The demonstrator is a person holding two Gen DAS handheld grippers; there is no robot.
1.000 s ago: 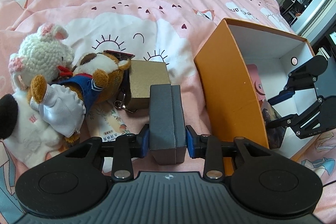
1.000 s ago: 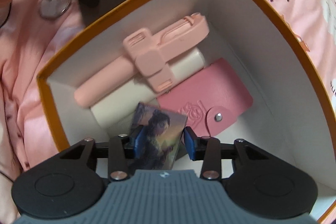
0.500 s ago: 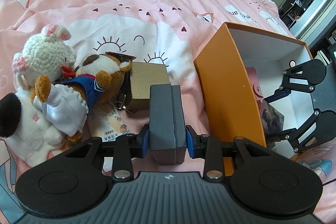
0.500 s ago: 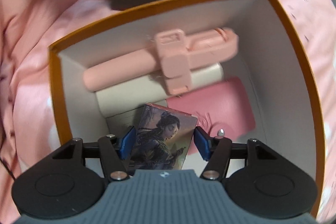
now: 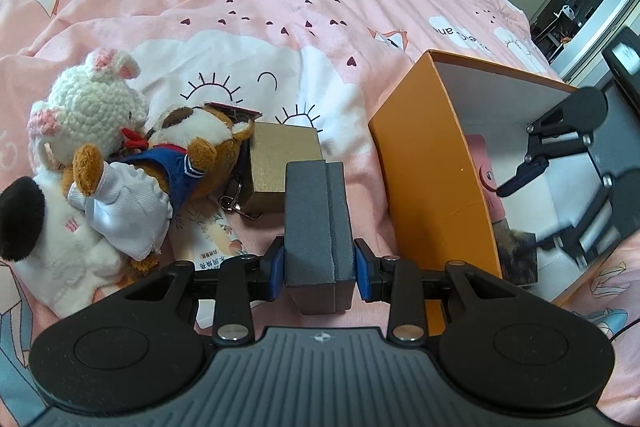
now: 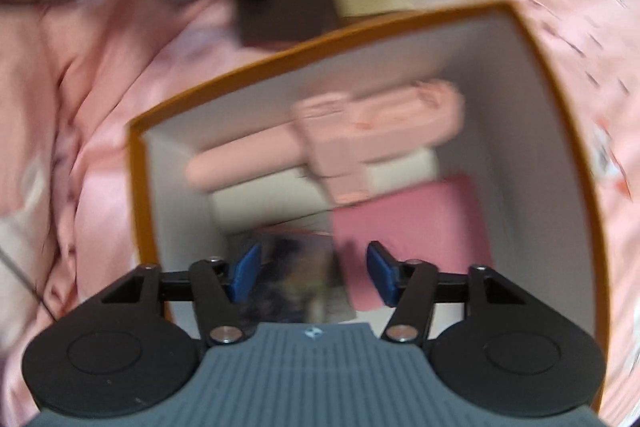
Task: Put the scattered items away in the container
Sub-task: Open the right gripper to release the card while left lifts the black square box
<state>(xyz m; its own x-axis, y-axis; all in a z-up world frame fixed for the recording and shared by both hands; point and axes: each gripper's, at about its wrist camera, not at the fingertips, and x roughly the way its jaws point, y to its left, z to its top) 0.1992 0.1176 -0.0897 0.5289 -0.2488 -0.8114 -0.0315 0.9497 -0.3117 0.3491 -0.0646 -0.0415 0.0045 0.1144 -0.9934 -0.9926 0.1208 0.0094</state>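
While left gripper (image 5: pixel 319 263) is clamping grey case (image 5: pixel 317 223), right gripper (image 6: pixel 313 273) is closing over orange box (image 6: pixel 136 187), pads clear of picture card (image 6: pixel 296 275).

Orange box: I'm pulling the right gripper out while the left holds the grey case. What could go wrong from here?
1. The picture card lies between the right gripper pads, and its jaws are closing; they may snag it and lift it back out.
2. The orange box is already crowded and the right gripper is over it, so the left gripper bringing the grey case could collide.
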